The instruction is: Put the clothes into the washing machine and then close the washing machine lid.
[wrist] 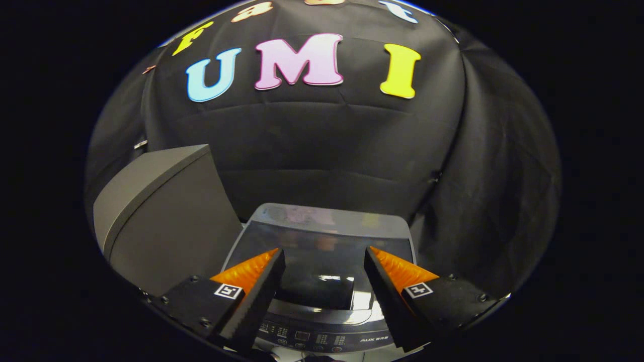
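Jaws: gripper [324, 266] spread, holding nothing.
Lid: washing machine lid [322, 236] down, just ahead.
Next: likely done; back off.

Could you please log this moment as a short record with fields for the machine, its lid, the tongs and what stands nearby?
machine: top-loading washing machine, just ahead of and below the tongs
lid: glass lid lies flat, closed
control panel: control panel on the near edge, between the fingers
tongs: tongs open, holding nothing, above the lid
nearby: grey box beside the machine
clothes: cannot tell
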